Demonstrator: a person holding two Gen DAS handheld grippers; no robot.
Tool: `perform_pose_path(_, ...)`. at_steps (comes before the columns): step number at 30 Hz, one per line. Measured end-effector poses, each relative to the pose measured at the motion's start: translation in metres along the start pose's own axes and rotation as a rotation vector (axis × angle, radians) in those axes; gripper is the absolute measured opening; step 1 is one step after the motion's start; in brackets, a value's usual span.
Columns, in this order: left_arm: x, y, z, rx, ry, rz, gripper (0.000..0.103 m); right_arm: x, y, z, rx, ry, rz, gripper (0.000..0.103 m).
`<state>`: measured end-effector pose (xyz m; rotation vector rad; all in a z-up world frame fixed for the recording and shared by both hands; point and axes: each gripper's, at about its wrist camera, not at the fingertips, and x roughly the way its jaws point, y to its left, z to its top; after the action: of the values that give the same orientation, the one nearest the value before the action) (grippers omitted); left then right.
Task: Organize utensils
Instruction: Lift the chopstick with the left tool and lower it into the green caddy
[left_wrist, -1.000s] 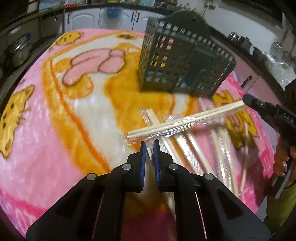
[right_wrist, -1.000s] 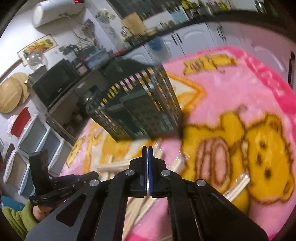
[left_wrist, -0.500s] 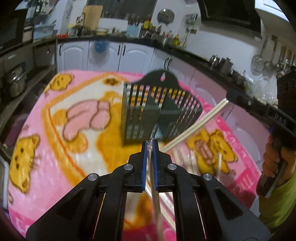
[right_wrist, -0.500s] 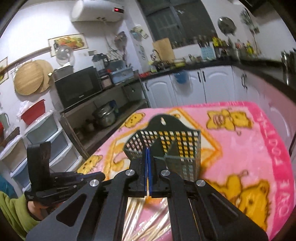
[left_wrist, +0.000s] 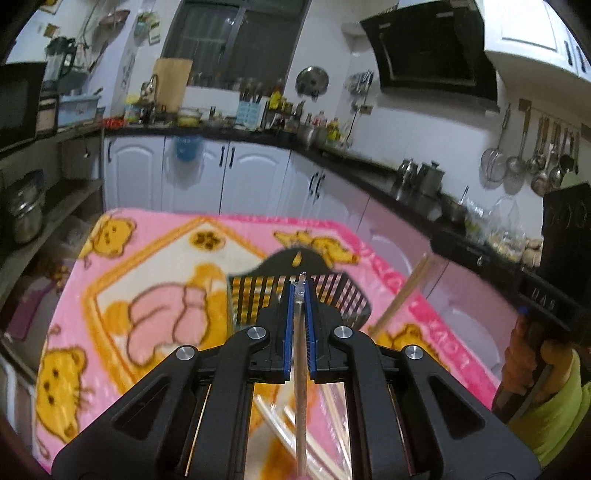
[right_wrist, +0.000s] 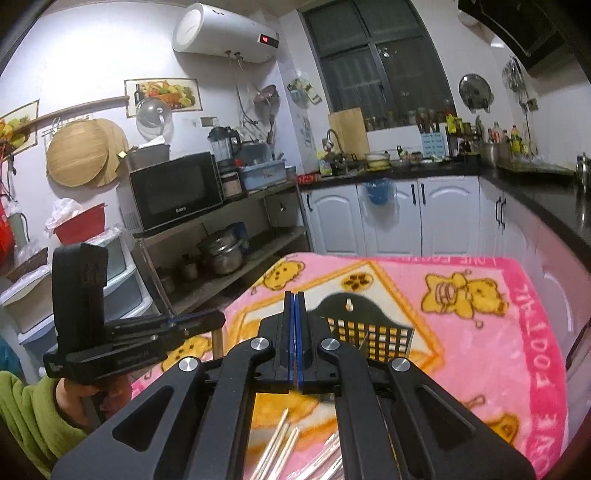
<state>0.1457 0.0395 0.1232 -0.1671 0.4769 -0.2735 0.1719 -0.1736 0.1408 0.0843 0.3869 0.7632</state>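
Observation:
My left gripper (left_wrist: 301, 291) is shut on a plastic-wrapped pair of chopsticks (left_wrist: 301, 387) that hangs down between its pads. It is raised above the pink blanket (left_wrist: 147, 258), in front of the dark slotted utensil basket (left_wrist: 243, 299). In the left wrist view my right gripper (left_wrist: 436, 240) comes in from the right, shut on the top end of a second chopstick pair (left_wrist: 400, 295) that slants down to the left. In the right wrist view my right gripper (right_wrist: 294, 295) has its pads pressed together above the basket (right_wrist: 369, 332). My left gripper (right_wrist: 218, 319) is at the left there.
Several wrapped chopsticks (left_wrist: 273, 417) lie loose on the blanket below both grippers (right_wrist: 280, 443). A hand (left_wrist: 524, 350) and green sleeve (right_wrist: 29, 417) hold the tools. White cabinets (right_wrist: 388, 218), a dark counter and a metal shelf with pots (right_wrist: 221, 254) surround the table.
Both grippers have risen off the blanket and tilted up toward the kitchen. The left gripper closed on a wrapped chopstick pair and lifted it; the right one lifted its pair too.

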Motion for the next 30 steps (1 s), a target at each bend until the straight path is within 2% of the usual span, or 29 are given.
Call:
perform_pose_path(11,-0.016,-0.016,0.055,0.038,-0.15,-0.016,0.003,-0.016,0.006,0.031,-0.007,-0.092,0.034,0.001)
perform_pose_path(18,-0.011,-0.022,0.084,0.054,-0.208,0.003,0.003,-0.019,0.012,0.051,-0.035,-0.129,0.04,0.001)
perform_pose_path(24,0.008,-0.024,0.102,0.066,-0.225,0.035,0.003,-0.025,0.003,0.067,-0.029,-0.178,0.023,0.001)
perform_pose_path(30,0.028,-0.021,0.11,0.096,-0.253,0.11,0.003,-0.02,-0.011,0.078,-0.007,-0.193,0.017,0.001)
